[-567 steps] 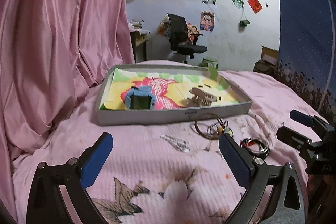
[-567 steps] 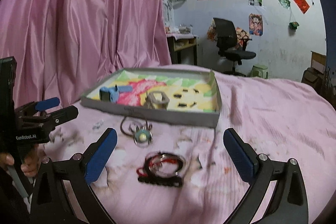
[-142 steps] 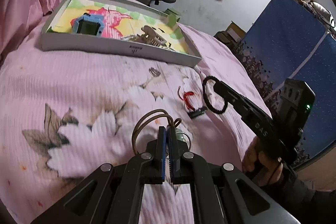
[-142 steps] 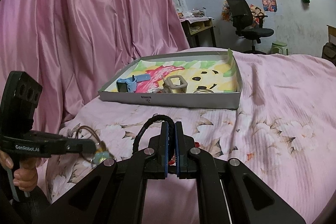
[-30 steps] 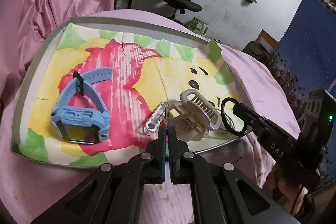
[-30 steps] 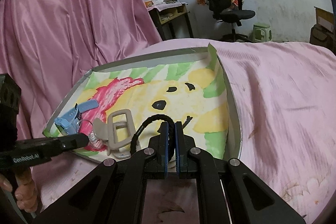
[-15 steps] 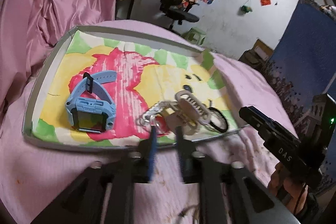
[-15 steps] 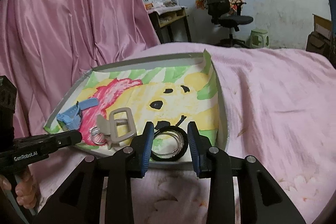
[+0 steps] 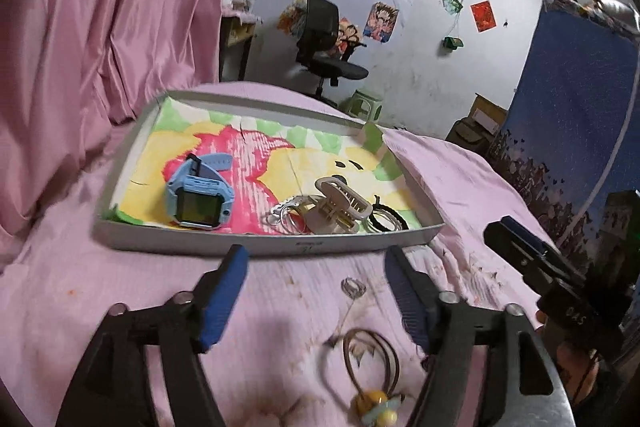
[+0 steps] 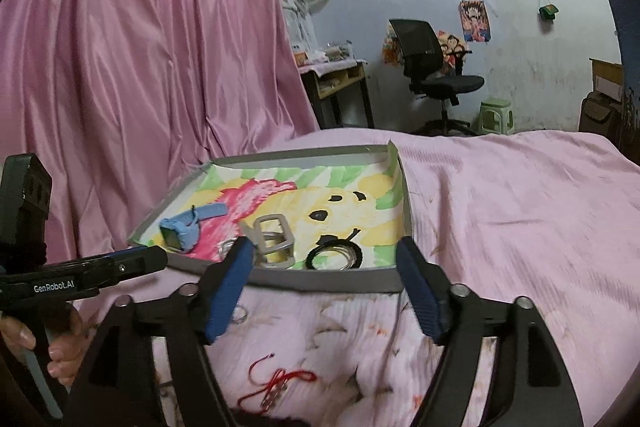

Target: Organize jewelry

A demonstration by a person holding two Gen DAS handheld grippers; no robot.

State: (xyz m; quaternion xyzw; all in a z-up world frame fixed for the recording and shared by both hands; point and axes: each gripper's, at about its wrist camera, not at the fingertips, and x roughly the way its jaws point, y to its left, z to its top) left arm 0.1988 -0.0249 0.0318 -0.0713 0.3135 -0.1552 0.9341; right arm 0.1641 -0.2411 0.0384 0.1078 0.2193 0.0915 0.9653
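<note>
A grey tray (image 9: pixel 264 242) with a colourful lining lies on the pink bed. In it are a blue watch (image 9: pixel 197 195), a silver chain (image 9: pixel 286 215), a beige hair clip (image 9: pixel 340 205) and a black bracelet (image 9: pixel 386 220). The tray (image 10: pixel 328 283), watch (image 10: pixel 182 231), clip (image 10: pixel 275 241) and bracelet (image 10: pixel 335 254) also show in the right wrist view. My left gripper (image 9: pixel 316 293) is open and empty, pulled back from the tray. My right gripper (image 10: pixel 325 287) is open and empty. On the bedspread lie a small ring (image 9: pixel 353 286), a brown cord necklace (image 9: pixel 370 367) and a red string bracelet (image 10: pixel 276 383).
A pink curtain (image 10: pixel 140 67) hangs at the left. An office chair (image 10: pixel 434 67) and green stool (image 10: pixel 496 115) stand by the far wall. A blue panel (image 9: pixel 568 115) stands at the right of the bed.
Both grippers opened, leaving the silver chain and the black bracelet in the tray, then drew back toward the near side of the bed.
</note>
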